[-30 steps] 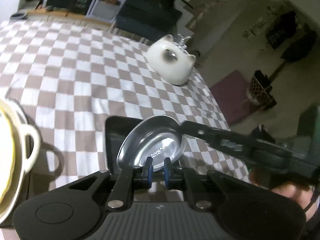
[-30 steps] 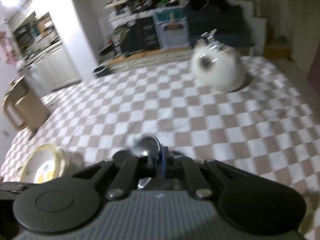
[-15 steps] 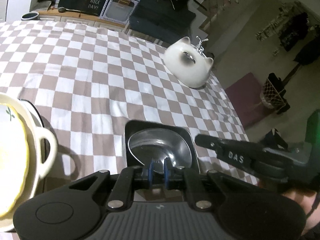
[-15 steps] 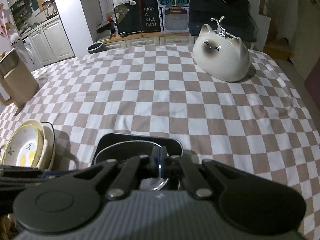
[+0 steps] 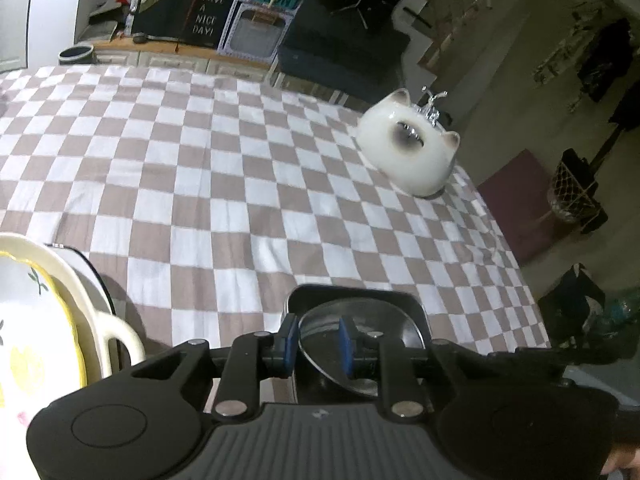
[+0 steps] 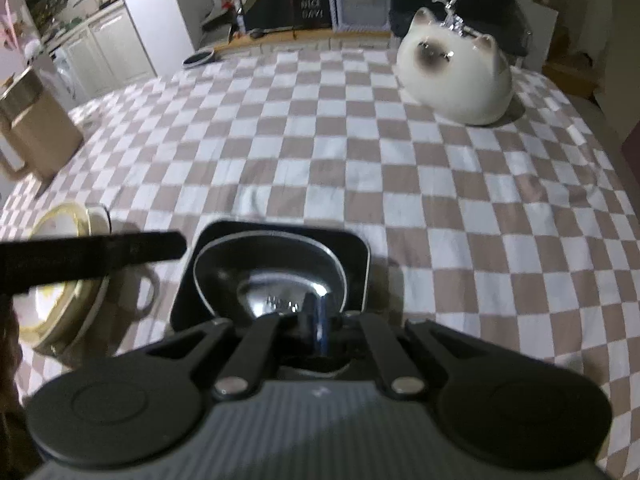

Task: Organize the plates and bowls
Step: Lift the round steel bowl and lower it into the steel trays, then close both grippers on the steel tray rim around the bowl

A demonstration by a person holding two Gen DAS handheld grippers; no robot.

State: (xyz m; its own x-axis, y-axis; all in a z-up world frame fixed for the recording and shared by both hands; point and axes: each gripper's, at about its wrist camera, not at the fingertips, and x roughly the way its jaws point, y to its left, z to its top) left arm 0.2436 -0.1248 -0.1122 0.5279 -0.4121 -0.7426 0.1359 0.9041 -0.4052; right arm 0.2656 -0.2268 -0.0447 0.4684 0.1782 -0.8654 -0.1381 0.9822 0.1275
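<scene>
Metal bowl (image 6: 269,278) resting inside a black square dish (image 6: 356,258) at lower centre, its near rim pinched by the closed right gripper (image 6: 316,326), the left gripper (image 5: 318,346) spread open over it, stacked cream bowls (image 5: 48,312) lower left, cat-shaped ceramic (image 6: 456,80) upper right.

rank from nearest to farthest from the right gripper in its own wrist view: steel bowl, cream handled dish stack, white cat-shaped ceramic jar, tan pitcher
1. Round shiny steel bowl: at the right gripper, in the black square tray.
2. Cream handled dish stack: left, near edge.
3. Tan pitcher at far left and white cat-shaped ceramic jar at far right: too close to call.
</scene>
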